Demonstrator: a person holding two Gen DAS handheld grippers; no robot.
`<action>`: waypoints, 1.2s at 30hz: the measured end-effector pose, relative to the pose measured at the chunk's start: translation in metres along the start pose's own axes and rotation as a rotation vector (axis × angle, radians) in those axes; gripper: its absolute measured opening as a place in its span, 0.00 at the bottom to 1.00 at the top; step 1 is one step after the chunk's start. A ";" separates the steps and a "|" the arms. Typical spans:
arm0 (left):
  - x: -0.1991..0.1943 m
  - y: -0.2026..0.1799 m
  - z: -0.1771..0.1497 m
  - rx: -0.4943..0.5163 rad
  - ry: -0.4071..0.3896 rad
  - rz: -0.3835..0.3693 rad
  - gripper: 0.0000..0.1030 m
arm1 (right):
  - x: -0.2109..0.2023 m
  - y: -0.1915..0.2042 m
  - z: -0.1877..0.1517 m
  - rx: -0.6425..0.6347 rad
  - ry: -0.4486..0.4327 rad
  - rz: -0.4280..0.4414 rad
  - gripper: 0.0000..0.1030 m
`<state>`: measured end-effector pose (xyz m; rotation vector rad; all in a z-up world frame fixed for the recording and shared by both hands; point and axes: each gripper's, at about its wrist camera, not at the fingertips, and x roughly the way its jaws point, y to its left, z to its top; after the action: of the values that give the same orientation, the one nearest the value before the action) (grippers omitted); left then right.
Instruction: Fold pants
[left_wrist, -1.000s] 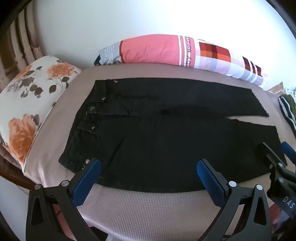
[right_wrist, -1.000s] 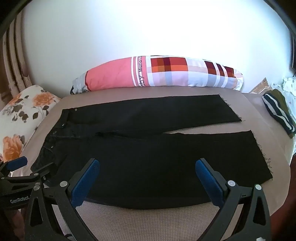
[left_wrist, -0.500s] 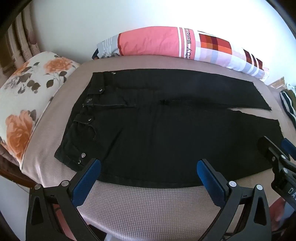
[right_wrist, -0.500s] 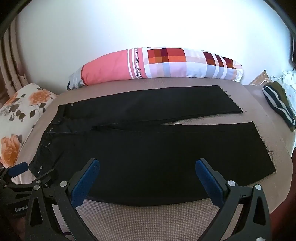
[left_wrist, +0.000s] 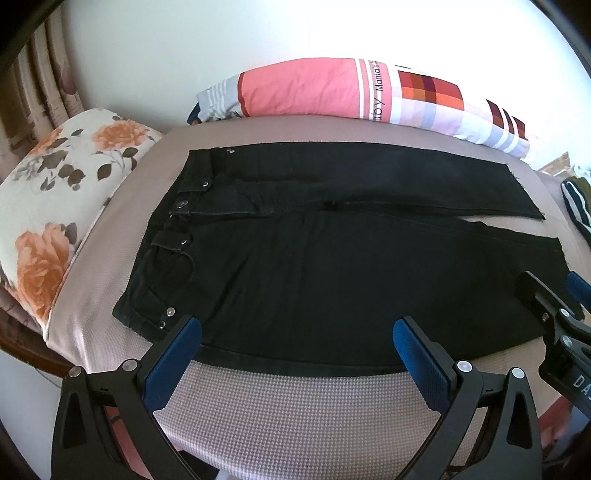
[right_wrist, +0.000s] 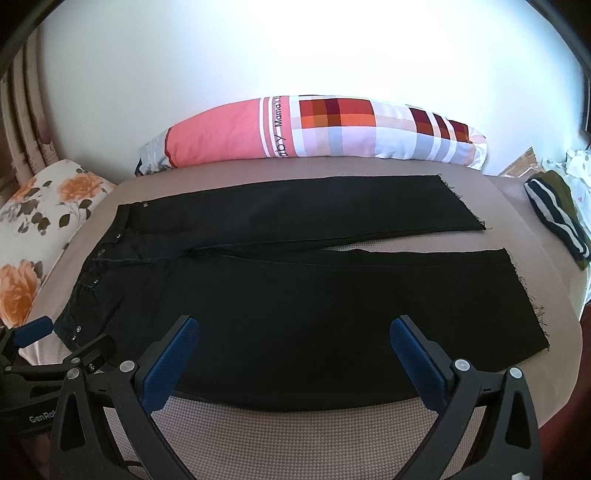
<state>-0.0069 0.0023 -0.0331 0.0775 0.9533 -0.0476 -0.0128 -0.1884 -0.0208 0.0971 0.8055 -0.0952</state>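
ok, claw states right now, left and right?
Left claw: open, holding nothing, above the near edge of the black pants.
Right claw: open, holding nothing, over the same edge.

Both cameras have pulled back, so the black pants (left_wrist: 332, 258) look a bit farther away now. The right gripper (right_wrist: 291, 347) sits higher than before.

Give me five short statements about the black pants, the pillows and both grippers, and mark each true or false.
1. The black denim pants lie flat and unfolded. True.
2. The left gripper has its jaws shut on the waistband. False: jaws open, holding nothing.
3. The right gripper has open jaws. True.
4. The long pink checked pillow lies on the pants. False: beyond them.
5. The floral pillow is nearest the leg hems. False: the waistband.
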 end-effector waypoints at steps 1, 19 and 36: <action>-0.001 0.000 -0.001 0.005 -0.002 -0.003 1.00 | 0.000 0.000 -0.001 -0.001 -0.001 0.001 1.00; -0.007 -0.002 0.000 0.003 -0.047 -0.006 1.00 | -0.001 0.000 -0.001 -0.010 -0.005 -0.024 1.00; 0.000 0.003 0.002 -0.017 -0.030 -0.004 1.00 | -0.001 0.001 -0.003 -0.032 -0.002 -0.042 1.00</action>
<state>-0.0052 0.0047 -0.0314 0.0593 0.9239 -0.0447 -0.0155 -0.1865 -0.0224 0.0501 0.8065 -0.1219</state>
